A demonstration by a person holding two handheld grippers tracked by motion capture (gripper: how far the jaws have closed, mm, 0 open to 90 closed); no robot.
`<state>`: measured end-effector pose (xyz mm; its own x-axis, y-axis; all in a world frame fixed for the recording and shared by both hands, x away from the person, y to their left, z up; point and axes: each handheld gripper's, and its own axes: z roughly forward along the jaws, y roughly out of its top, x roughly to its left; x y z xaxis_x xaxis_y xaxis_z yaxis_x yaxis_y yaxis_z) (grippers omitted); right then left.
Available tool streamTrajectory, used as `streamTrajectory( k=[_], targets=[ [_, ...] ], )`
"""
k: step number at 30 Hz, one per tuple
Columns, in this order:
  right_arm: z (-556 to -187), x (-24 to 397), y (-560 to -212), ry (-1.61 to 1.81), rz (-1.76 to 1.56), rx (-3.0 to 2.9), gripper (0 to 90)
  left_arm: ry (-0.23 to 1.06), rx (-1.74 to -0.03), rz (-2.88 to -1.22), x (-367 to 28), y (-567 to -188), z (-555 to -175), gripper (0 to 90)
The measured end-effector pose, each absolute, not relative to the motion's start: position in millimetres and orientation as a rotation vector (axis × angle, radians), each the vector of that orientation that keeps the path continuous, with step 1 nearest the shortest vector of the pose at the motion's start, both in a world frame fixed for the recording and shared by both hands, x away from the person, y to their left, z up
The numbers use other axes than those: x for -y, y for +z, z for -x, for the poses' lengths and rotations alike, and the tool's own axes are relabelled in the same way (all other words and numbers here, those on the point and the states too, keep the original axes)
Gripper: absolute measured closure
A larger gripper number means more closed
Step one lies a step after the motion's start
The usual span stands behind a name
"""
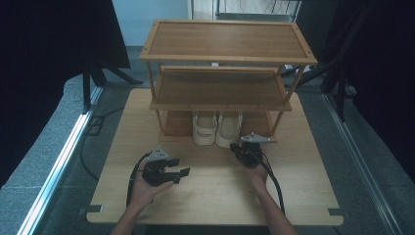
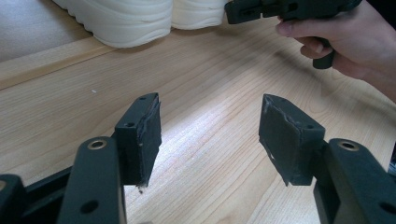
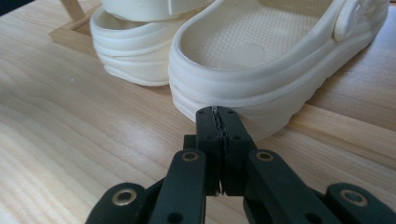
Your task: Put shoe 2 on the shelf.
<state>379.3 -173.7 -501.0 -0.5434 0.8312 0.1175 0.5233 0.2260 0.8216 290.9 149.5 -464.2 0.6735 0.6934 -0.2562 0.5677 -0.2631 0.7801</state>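
Right tool (image 3: pixel 218 114) clenched with nothing between its jaws, tips just at the heel of the right-hand cream clog (image 3: pixel 275 60), contact not certain. The two clogs (image 1: pixel 217 128) sit side by side on the lowest level of the wooden rack (image 1: pixel 227 41), heels jutting over its front edge toward the person. Left tool (image 2: pixel 210 128) released and empty, over bare table (image 1: pixel 215 191), well apart from the clogs.
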Motion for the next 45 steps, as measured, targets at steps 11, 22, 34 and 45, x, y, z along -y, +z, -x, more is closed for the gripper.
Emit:
streamTrajectory(
  k=[11,22,34,45],
  targets=[
    [-385.3,176.0,-504.1,1.261,-1.279,-2.126,86.3,0.169,-0.979,-1.956,-147.9,-464.8,-290.7,39.5],
    [-367.0,186.9,-488.1,1.308,-1.243,-2.104,78.0,0.163,-1.002,-1.941,-153.5,-466.8,-292.4,39.6],
    [-344.1,203.5,-483.3,1.381,-1.101,-2.196,52.2,0.221,-1.013,-1.928,-155.4,-468.9,-287.7,39.7],
    [-310.3,234.5,-471.4,1.420,-1.026,-2.198,45.7,0.236,-0.997,-1.933,-156.4,-472.8,-286.2,39.1]
  ],
)
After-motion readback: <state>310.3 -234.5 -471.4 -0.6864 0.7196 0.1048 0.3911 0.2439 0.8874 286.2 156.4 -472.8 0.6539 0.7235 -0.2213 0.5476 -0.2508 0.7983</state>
